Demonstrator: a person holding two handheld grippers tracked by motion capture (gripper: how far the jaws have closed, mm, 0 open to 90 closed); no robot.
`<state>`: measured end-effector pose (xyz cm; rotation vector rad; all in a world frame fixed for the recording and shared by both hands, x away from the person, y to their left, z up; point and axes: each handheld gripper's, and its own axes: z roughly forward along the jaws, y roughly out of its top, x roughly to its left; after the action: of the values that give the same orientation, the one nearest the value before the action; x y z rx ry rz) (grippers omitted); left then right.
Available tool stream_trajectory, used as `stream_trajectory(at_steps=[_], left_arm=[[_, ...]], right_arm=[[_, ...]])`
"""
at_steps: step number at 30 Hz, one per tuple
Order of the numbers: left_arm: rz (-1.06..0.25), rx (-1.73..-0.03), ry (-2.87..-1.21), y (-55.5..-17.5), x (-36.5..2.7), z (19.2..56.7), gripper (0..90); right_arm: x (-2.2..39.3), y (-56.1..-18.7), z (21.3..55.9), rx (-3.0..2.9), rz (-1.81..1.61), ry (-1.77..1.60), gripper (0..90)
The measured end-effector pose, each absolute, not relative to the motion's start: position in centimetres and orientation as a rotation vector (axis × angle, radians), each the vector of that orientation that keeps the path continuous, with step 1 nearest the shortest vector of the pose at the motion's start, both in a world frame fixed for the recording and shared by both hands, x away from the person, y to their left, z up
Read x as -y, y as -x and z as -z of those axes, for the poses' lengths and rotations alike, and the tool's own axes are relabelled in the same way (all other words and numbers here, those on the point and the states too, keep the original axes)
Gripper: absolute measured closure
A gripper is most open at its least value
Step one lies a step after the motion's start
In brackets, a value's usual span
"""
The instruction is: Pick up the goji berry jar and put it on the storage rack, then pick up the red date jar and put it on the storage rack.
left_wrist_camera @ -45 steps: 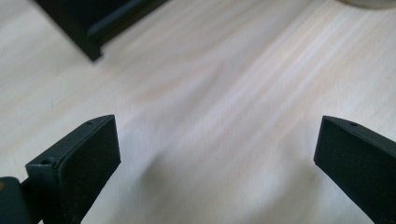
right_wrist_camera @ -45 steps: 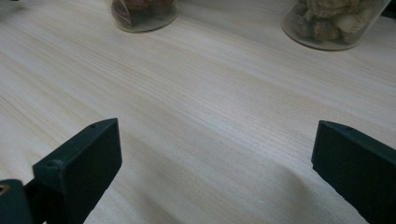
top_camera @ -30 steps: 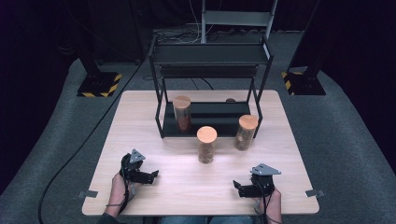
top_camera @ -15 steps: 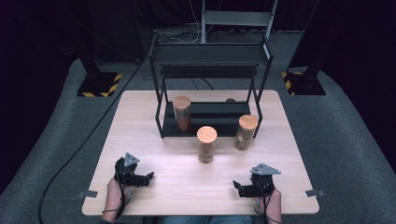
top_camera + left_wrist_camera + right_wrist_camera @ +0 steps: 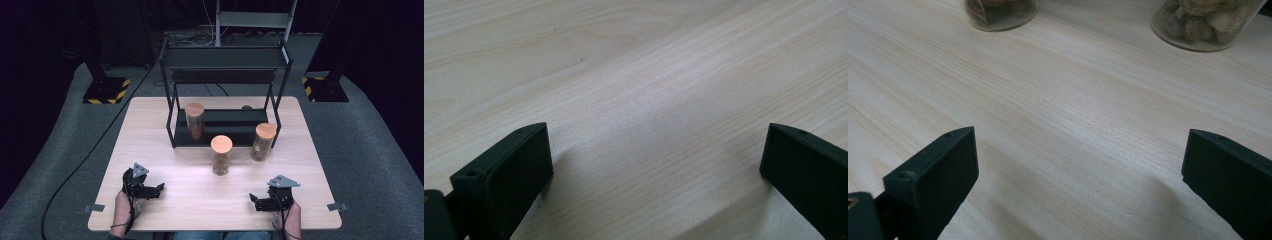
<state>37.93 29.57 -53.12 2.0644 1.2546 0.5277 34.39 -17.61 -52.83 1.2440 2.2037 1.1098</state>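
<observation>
A pale wooden table [image 5: 150, 130] is seen from the high view, set on grey carpet in a dark room; two dark stands with yellow-and-black striped feet [image 5: 106, 91] are placed on the floor beyond its far corners, and a black cable [image 5: 90, 155] is trailed across the carpet at the left. A black two-level metal rack [image 5: 225, 70] is stood on the far half of the table; a cork-lidded glass jar [image 5: 195, 121] is kept on its lower shelf at the left. A second jar [image 5: 221, 154] is placed upright on the bare wood just in front of the rack, near the middle; a third jar [image 5: 263, 141] is stood to its right, just beside the rack's front right leg; the two are kept apart from each other.

The left gripper [image 5: 159, 189] is held low over the near left part of the table, well apart from the jars; in the left gripper view its jaws are spread wide, with only bare wood grain between them; nothing is gripped or touched. The right gripper [image 5: 254, 201] is held over the near right part; in the right gripper view its jaws are likewise spread wide and empty, and the bases of the two front jars are seen at the top edge, well ahead of the jaw tips.
</observation>
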Motion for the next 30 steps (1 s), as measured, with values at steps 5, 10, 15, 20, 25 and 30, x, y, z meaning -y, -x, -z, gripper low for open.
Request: stream_trajectory(at_steps=[5, 10, 15, 20, 25, 30], left_arm=[[-0.528, -1.255, -2.064, -37.93, -29.58, 53.12, 0.0], [-0.528, -1.254, -2.065, -37.93, -29.58, 53.12, 0.0], [-0.528, -1.254, -2.065, -37.92, -29.57, 53.12, 0.0], [-0.528, -1.254, -2.065, -37.92, -29.58, 53.12, 0.0], [-0.528, -1.255, -2.064, -37.93, -29.58, 53.12, 0.0], [-0.530, -1.257, -2.063, -37.92, -29.58, 53.12, 0.0]], right_arm=[[17.55, -34.39, 52.83, -2.203, -1.101, -1.242, 0.6], [17.53, -34.36, 52.84, -2.196, -1.097, -1.242, 0.7], [17.47, -34.33, 52.84, -2.195, -1.088, -1.242, 0.7], [17.36, -34.32, 52.85, -2.196, -1.072, -1.239, 0.7], [17.23, -34.38, 52.88, -2.207, -1.059, -1.235, 0.7], [17.04, -34.25, 52.87, -2.203, -1.038, -1.217, 0.6]])
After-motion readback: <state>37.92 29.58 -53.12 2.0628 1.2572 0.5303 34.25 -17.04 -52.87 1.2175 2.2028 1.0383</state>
